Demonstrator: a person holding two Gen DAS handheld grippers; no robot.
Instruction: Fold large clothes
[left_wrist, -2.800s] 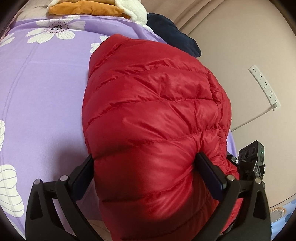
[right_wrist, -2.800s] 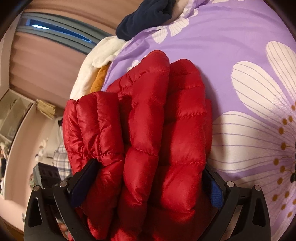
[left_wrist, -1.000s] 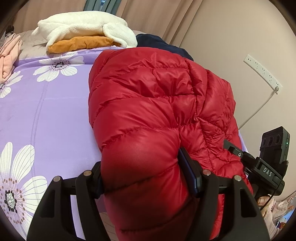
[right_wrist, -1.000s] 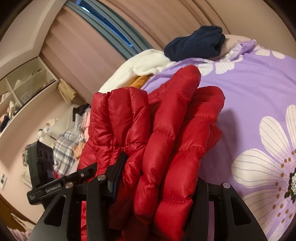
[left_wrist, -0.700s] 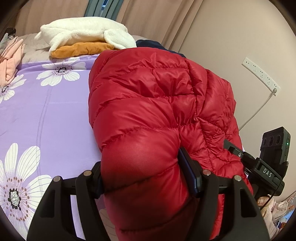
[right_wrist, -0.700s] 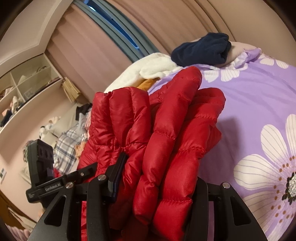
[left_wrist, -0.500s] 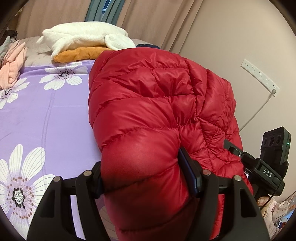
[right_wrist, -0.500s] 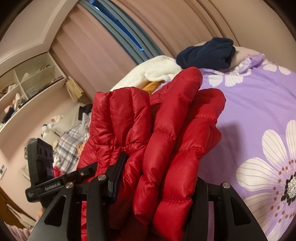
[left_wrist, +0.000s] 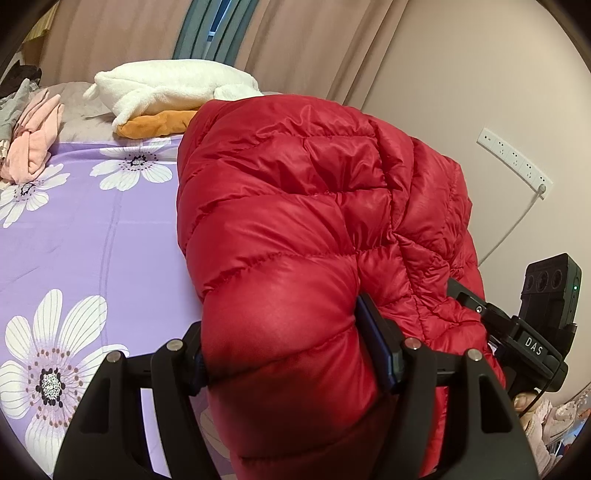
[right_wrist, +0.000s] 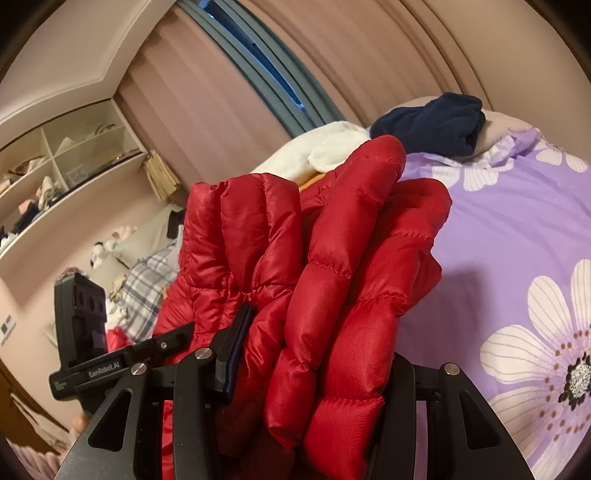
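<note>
Red puffer jacket (left_wrist: 295, 221) bunched, clamped by both grippers' fingers (left_wrist: 373, 343), lower part cut off

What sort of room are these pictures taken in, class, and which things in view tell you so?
Most likely a bedroom: a bed under a purple flowered sheet, curtains over a window, and open shelves of belongings. A red puffer jacket is held above the bed.

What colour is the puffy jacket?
The puffy jacket is bright red, seen best in the left wrist view.
</note>
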